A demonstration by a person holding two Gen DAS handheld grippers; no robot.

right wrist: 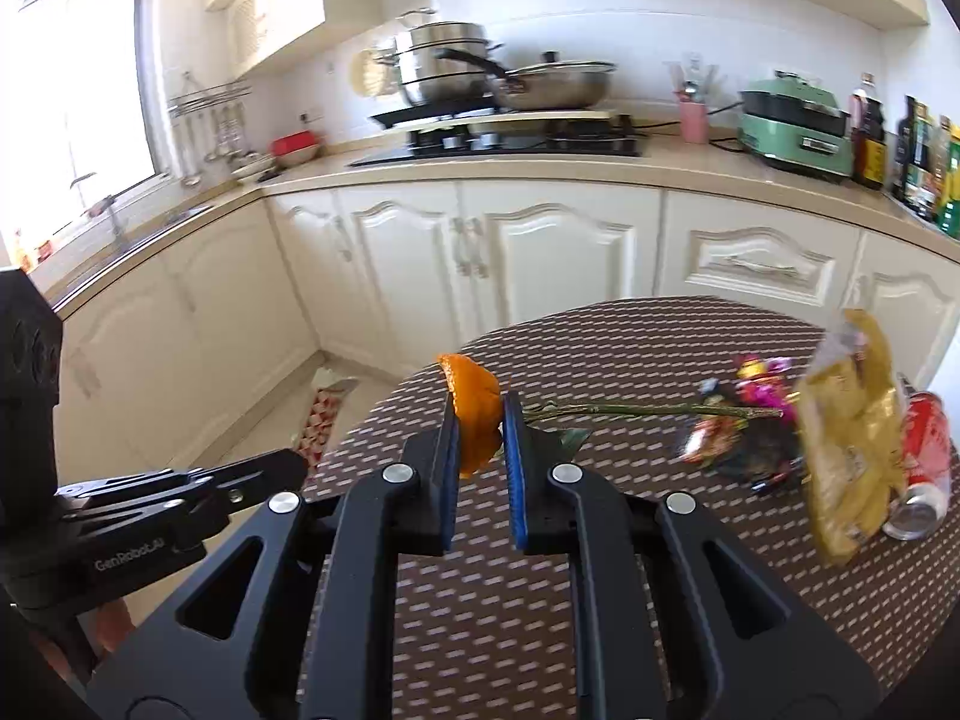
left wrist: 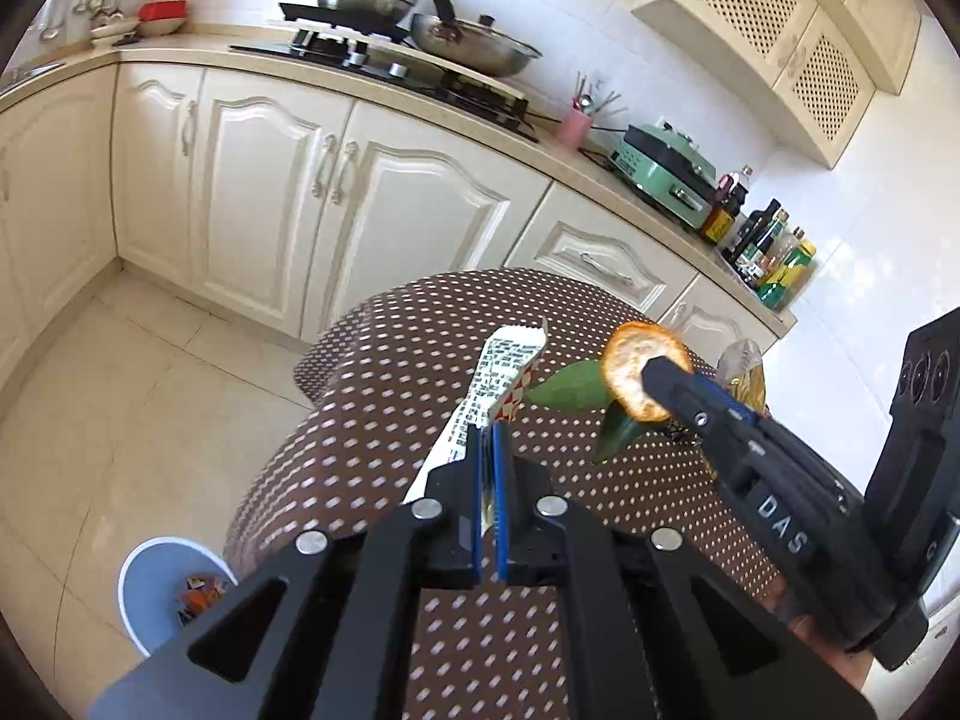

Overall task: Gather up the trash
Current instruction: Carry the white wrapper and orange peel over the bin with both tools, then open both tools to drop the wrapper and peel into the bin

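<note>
My left gripper [left wrist: 489, 438] is shut on a white printed wrapper [left wrist: 498, 372] with a red-checked edge, held above the brown dotted table [left wrist: 384, 420]. My right gripper [right wrist: 480, 414] is shut on a piece of orange peel [right wrist: 474, 408]; the peel also shows in the left wrist view [left wrist: 630, 372], above the table. On the table lie a green stem with leaves [right wrist: 630, 409], colourful sweet wrappers [right wrist: 744, 420], a yellow crinkled bag [right wrist: 852, 438] and a red drinks can [right wrist: 924, 468]. A blue bin [left wrist: 171, 588] with some trash in it stands on the floor to the left of the table.
Cream kitchen cabinets [right wrist: 540, 252] and a counter with a stove, pots [right wrist: 444, 60], a green cooker [right wrist: 798, 120] and bottles [right wrist: 924, 156] run behind the table. Tiled floor [left wrist: 120, 390] lies to the left.
</note>
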